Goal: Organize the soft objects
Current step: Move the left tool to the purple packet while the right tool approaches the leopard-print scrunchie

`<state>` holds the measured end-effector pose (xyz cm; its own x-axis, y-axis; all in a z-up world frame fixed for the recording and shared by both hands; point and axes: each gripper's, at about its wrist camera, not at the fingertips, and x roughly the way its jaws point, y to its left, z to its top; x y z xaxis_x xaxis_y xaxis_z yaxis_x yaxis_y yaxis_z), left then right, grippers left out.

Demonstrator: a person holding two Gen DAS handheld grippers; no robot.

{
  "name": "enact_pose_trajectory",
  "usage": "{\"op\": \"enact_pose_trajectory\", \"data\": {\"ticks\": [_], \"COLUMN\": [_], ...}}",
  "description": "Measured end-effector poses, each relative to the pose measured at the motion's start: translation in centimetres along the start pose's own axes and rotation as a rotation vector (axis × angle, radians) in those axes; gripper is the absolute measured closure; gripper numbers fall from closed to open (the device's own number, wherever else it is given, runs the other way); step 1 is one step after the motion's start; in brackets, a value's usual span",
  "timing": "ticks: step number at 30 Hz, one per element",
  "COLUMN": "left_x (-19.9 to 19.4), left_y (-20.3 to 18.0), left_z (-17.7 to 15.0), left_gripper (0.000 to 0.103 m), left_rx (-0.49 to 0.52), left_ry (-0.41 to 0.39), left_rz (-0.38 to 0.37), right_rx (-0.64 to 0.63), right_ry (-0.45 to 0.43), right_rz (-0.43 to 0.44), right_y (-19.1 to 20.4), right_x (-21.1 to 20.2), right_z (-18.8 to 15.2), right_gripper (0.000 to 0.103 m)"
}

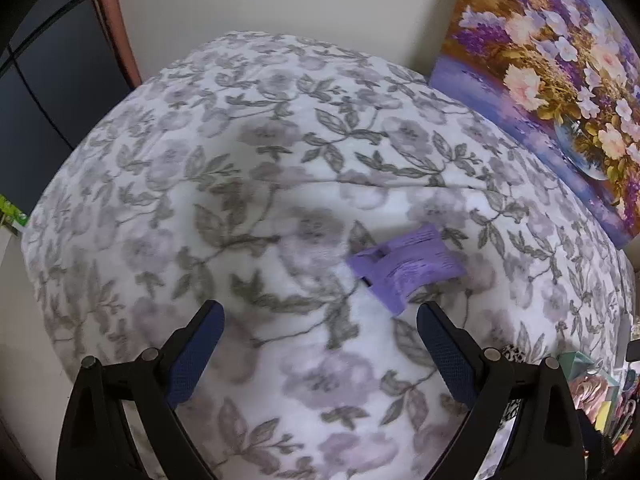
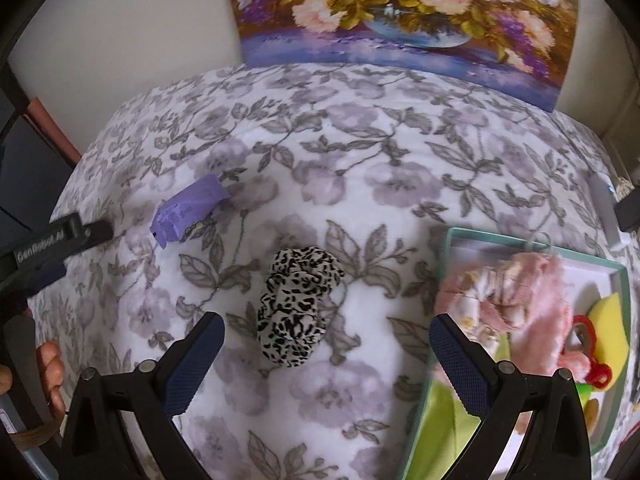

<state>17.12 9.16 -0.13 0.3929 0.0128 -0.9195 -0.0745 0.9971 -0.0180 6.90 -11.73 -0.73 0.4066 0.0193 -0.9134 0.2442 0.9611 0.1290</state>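
Two loose items remain: the leopard-print scrunchie (image 2: 298, 306) lies just ahead of the wide-open, empty right gripper (image 2: 326, 330) — likely the next grasp — and the purple packet (image 1: 404, 266) lies just ahead of the open left gripper (image 1: 320, 320); the box (image 2: 452, 236) is right.

- My left wrist camera looks down, close over the flowery blanket (image 1: 280, 152), with the flower painting (image 1: 560, 80) up on its right.
- My right wrist camera looks down at the same blanket (image 2: 360, 168), facing the painting (image 2: 400, 12) straight ahead.
- Both cameras see the purple packet (image 1: 404, 266) (image 2: 188, 210) and the painting.
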Motion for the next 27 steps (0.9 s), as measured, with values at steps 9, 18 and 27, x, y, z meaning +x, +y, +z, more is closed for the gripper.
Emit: {"op": "enact_pose_trajectory", "data": {"ticks": [9, 18, 27], "left_x": [2.8, 5.3, 7.1], "left_y": [-2.2, -4.3, -5.7], "left_z": [0.8, 0.9, 1.7], "left_gripper": [0.006, 0.006, 0.007], "left_rx": [0.045, 0.107, 0.14], "left_ry": [0.046, 0.067, 0.025], "left_rz": [-0.02, -0.037, -0.036], "right_rx": [-0.004, -0.007, -0.023], "right_ry": [0.039, 0.064, 0.084], "right_rz": [0.011, 0.017, 0.022], "right_y": [0.5, 0.7, 0.7], "right_x": [3.0, 4.8, 6.4], "right_z": [0.6, 1.1, 1.8], "right_gripper": [0.0, 0.0, 0.0]}}
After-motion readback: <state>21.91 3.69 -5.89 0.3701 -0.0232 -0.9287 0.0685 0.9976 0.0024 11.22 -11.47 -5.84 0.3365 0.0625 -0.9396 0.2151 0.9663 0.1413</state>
